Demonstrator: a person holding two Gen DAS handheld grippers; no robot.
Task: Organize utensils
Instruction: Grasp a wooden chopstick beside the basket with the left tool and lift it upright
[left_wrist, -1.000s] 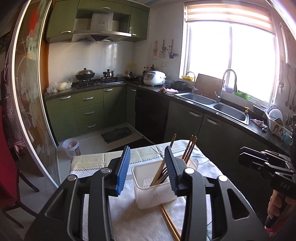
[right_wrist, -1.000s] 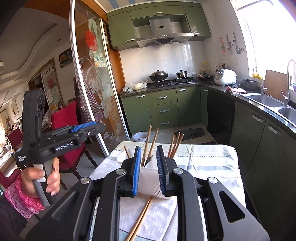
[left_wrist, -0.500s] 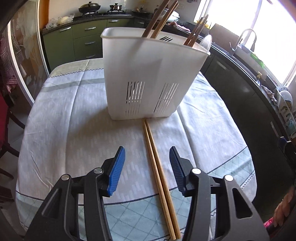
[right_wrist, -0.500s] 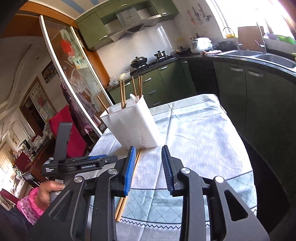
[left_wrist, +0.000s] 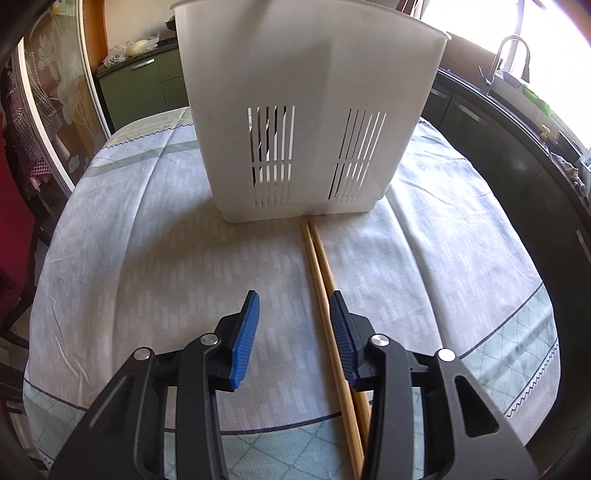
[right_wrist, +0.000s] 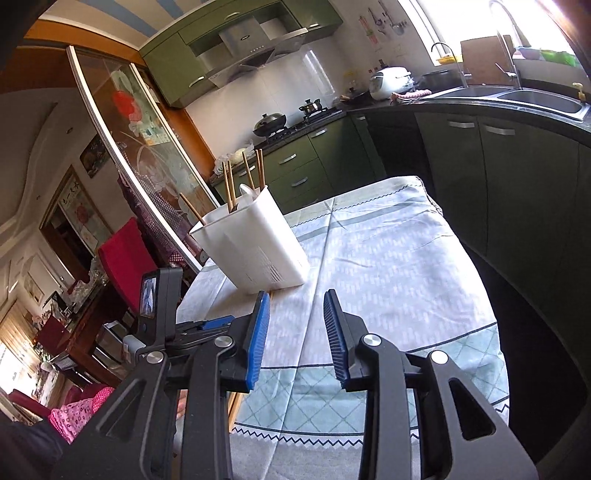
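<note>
Low in the left wrist frame, our left gripper (left_wrist: 293, 319) holds its fingers wide and empty, the two chopsticks (left_wrist: 320, 275) lying just inside the right-hand one. Their long axis runs up-frame to the foot of the one white holder (left_wrist: 306, 110) on the bench (left_wrist: 129, 240). Our right gripper (right_wrist: 295, 326), also wide and empty, hangs farther off; roughly six sticks already stand in that holder.

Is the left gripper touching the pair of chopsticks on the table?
Cannot tell. In the left wrist view the open left gripper frames the chopsticks; its right finger overlaps them.
</note>
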